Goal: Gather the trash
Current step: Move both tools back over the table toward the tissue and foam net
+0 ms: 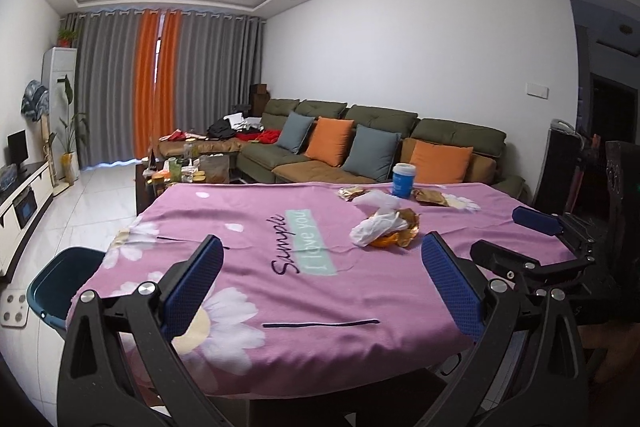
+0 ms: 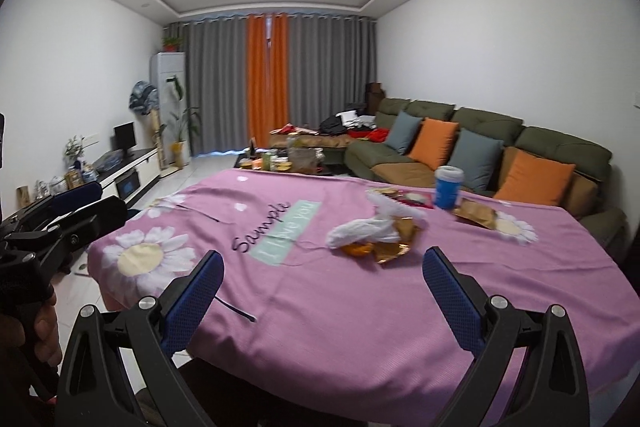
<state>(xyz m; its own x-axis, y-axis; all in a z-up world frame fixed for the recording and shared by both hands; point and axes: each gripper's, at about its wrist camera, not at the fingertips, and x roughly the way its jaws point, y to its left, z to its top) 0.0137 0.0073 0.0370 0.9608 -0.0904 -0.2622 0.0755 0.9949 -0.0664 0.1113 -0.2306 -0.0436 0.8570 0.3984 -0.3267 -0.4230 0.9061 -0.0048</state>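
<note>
Left wrist view: trash pile (image 1: pixel 382 229) = crumpled white plastic bag over gold foil wrappers and something orange, lying mid-table on pink flowered cloth (image 1: pixel 280 307). Left gripper (image 1: pixel 322 269) spread wide, empty, pile ahead and slightly right of it, well apart. Right gripper (image 2: pixel 323 285) also wide, empty, pile (image 2: pixel 376 233) ahead between its fingers' line. More wrappers beside blue cup (image 1: pixel 403 179) further back. Teal bin (image 1: pixel 56 291) at table's left edge.

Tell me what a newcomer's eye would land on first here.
First the pink flowered tablecloth filling the foreground, with a heap of white and gold wrappers right of its centre and a blue cup at the far edge. Behind, orange curtains glow between grey ones, left of the olive sofa.
</note>
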